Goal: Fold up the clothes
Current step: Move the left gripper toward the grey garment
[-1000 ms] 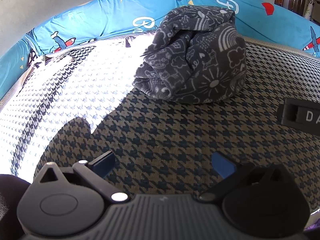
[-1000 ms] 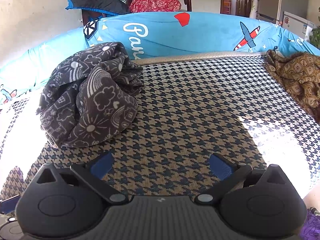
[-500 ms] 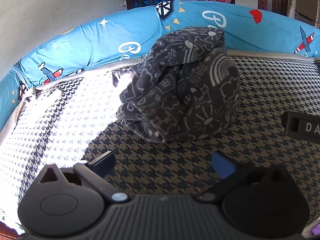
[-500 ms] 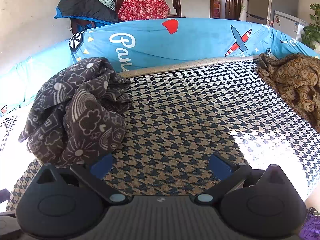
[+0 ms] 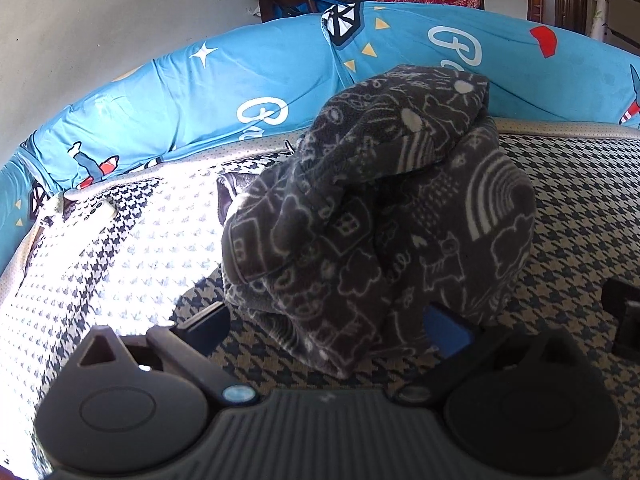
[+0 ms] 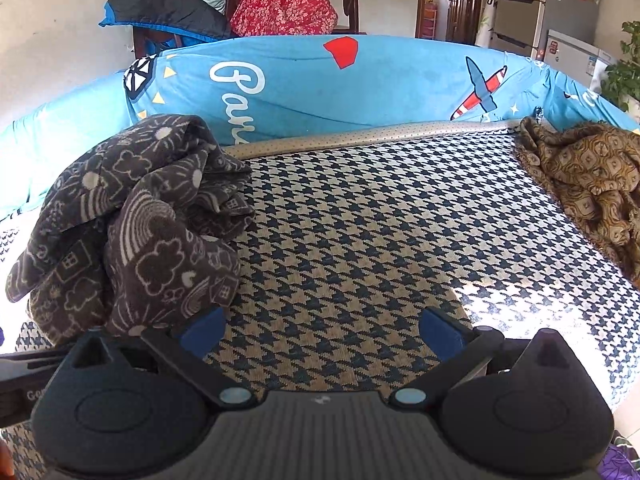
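Left hand-held gripper [image 5: 328, 330]: jaws spread wide, nothing clamped. The grey doodle-print garment [image 5: 384, 216] is bunched in a heap right in front of it — the heap's lower hem droops into the gap between the two fingers [image 5: 446, 330], the right-side finger partly covered by fabric. Can't tell if cloth actually touches the pads.

Right hand-held gripper [image 6: 322, 330]: also released, jaws wide, only bare houndstooth mat [image 6: 360, 248] between them. From this view the same grey garment [image 6: 136, 232] sits to the left of the gripper, its near edge just beside the left-side finger [image 6: 202, 328] and overlapping the gripper's body there.

Garment is crumpled, not folded — lying on the houndstooth mat near the far edge, close against the blue printed bolster [image 6: 360, 80] that runs along the back. Left part of the mat is in hard sunlight, washed out.

A second item, a brown patterned cloth [image 6: 588, 184], is crumpled at the far right of the mat, well apart from the grey one. The other gripper's black body [image 5: 624, 316] shows at the right edge of the left wrist view.
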